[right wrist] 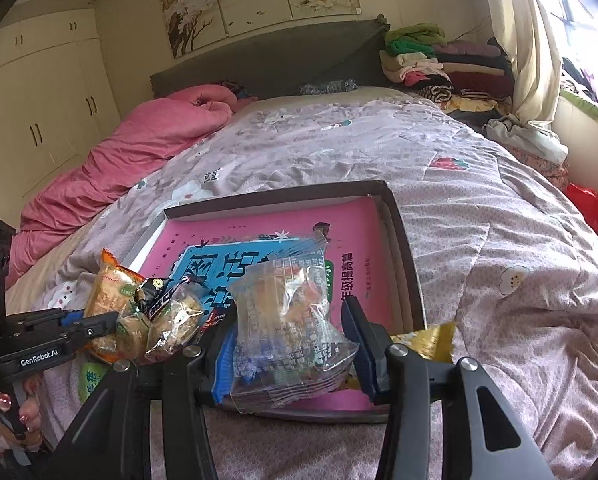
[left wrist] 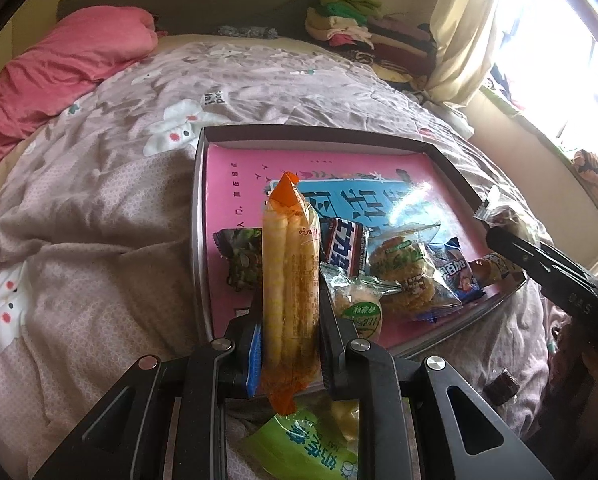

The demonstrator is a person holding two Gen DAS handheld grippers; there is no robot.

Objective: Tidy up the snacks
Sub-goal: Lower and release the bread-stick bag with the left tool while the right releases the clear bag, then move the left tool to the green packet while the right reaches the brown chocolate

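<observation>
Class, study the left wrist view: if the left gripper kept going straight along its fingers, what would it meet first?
Probably the tray with its snacks: the left gripper, shut on the orange snack stick pack, points over the tray's near edge. Depth is unclear.

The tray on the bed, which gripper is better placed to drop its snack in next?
Probably the left gripper: its orange snack pack hangs over the tray, while the clear packet in the right gripper sits nearer the tray's edge.
</observation>
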